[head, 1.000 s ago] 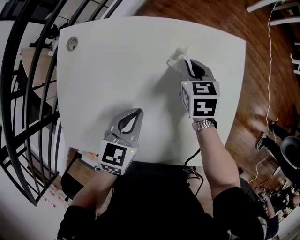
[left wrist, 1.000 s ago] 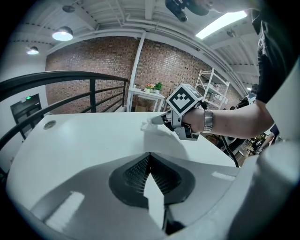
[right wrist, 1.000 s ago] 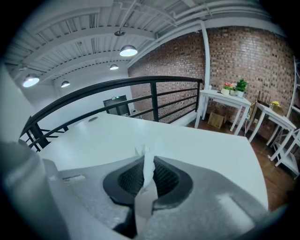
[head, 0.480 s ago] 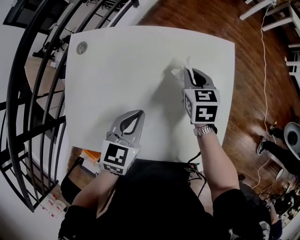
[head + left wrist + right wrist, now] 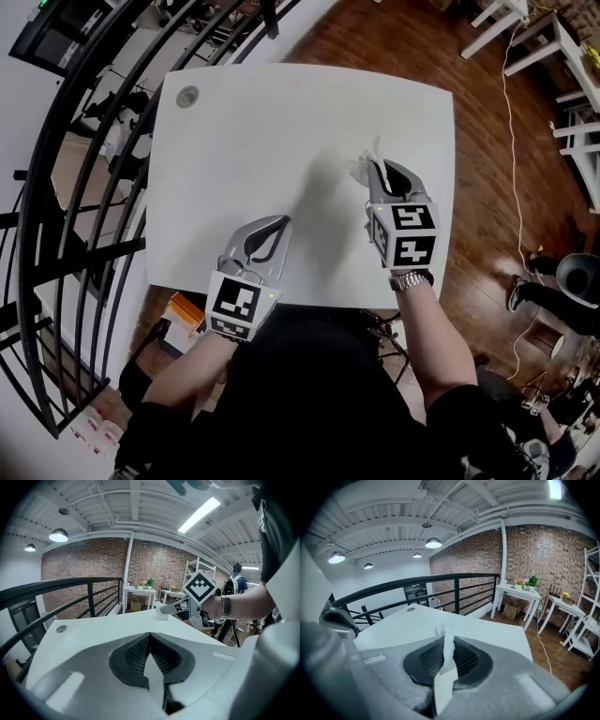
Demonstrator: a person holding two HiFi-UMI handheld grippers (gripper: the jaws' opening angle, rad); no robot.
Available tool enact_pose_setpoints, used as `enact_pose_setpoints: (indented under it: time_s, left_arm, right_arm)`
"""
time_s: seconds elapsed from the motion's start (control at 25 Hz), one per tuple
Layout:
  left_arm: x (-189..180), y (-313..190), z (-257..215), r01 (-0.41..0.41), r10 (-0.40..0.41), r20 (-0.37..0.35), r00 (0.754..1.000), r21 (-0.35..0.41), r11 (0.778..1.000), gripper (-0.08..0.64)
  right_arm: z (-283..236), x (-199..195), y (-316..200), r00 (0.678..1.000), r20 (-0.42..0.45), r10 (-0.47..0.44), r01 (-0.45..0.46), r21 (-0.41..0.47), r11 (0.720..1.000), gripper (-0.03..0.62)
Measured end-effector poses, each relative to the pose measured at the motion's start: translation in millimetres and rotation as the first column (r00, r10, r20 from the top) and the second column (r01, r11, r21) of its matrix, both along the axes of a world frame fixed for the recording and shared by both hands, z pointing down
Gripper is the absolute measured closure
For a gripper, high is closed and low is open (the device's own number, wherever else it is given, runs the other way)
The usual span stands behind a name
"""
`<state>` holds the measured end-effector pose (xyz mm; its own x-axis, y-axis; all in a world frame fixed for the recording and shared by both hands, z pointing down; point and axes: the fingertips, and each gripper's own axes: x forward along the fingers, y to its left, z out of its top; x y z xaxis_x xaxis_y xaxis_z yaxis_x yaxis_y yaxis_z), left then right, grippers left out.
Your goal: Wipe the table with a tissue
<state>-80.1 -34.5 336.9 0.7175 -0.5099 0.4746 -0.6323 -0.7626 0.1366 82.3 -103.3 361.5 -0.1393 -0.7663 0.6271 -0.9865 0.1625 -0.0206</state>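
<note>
Head view: two hand-held grippers over a white rectangular worktop (image 5: 253,141), with a tissue in the right one.

The right hand-held gripper (image 5: 378,167) lies over the right half of the worktop, near its right edge. Its jaws are closed on a crumpled white paper tissue (image 5: 363,166). In the right gripper view the tissue runs as a strip between the two dark ribbed pads, and a ragged tuft protrudes past the tips. No view shows whether the tuft touches the worktop. The left hand-held gripper (image 5: 279,223) lies over the near edge of the worktop, well apart from the right one. Its jaws are closed tip to tip, with nothing between them. A round grey grommet (image 5: 187,96) sits in the far left corner of the worktop. A black metal railing (image 5: 66,187) runs along the left side. Brown wooden floor (image 5: 487,141) lies to the right.
</note>
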Motion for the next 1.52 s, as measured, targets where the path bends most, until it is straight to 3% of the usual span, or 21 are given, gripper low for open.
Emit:
enact_pose_setpoints:
  time_s: [0.84,1.28,1.52]
  left_arm:
    - [-21.5,77.2,-72.6,-0.064,0.076,-0.071,0.995,0.152,0.986,0.543]
    - [-0.5,123.7,-84.5,-0.030,0.040,-0.051,0.998,0.182,0.983,0.545]
    - [29.7,167.6,-89.0,0.006,0.001,-0.033,0.999,0.195,0.981,0.544]
  right_arm:
    - [-93.6,-60.7,148.2,0.999,-0.018,-0.035,0.037,0.139,0.990,0.577]
    - [-110.3,-60.6,214.1,0.992,0.000,-0.129,0.127,0.177,0.976,0.575]
    - [-118.4,-36.4,255.5,0.981,0.013,-0.192,0.185,0.204,0.961,0.575]
